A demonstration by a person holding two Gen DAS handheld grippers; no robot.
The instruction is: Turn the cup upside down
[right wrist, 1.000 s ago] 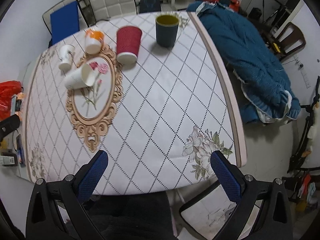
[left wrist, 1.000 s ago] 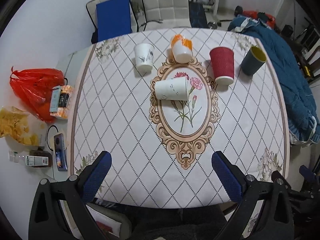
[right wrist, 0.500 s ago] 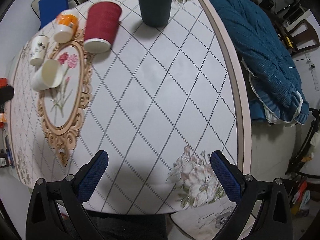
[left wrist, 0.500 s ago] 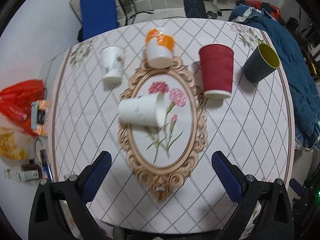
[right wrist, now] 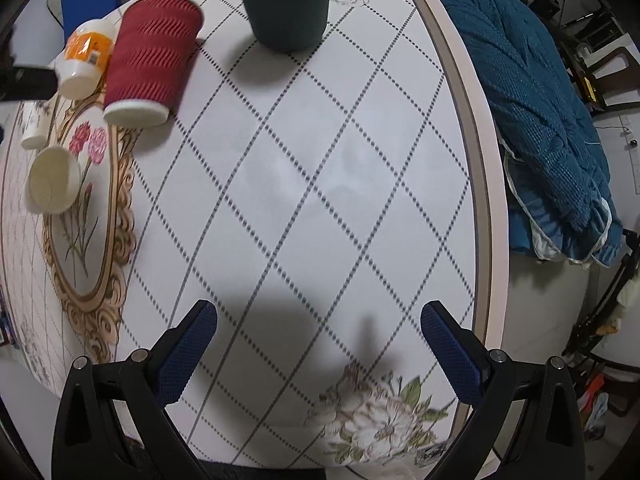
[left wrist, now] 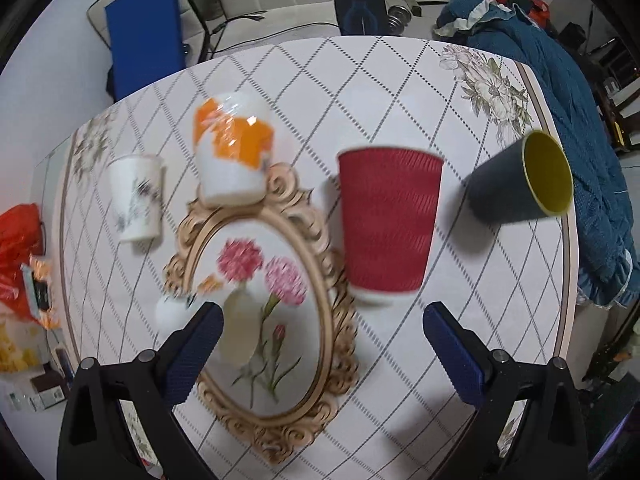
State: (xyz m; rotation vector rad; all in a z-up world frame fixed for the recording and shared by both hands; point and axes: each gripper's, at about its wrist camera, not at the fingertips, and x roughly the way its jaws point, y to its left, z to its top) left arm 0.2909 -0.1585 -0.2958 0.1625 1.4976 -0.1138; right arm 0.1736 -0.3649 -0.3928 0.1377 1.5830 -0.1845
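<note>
Though sideways, white cup [right wrist: 54, 185] mouth visible rightward.

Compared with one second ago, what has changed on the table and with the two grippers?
Both grippers moved forward over the table: the left gripper now reaches the lying white cup, the right gripper nears the dark cup. Nothing was gripped; both remain open. The cups kept their places.

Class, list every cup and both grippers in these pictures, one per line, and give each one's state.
Dark green cup: upright, mouth up.
Red ribbed cup: upside down.
Orange-and-white cup: upside down.
Small floral cup: upside down.
Plain white cup: on its side.
Left gripper: open, empty.
Right gripper: open, empty.
</note>
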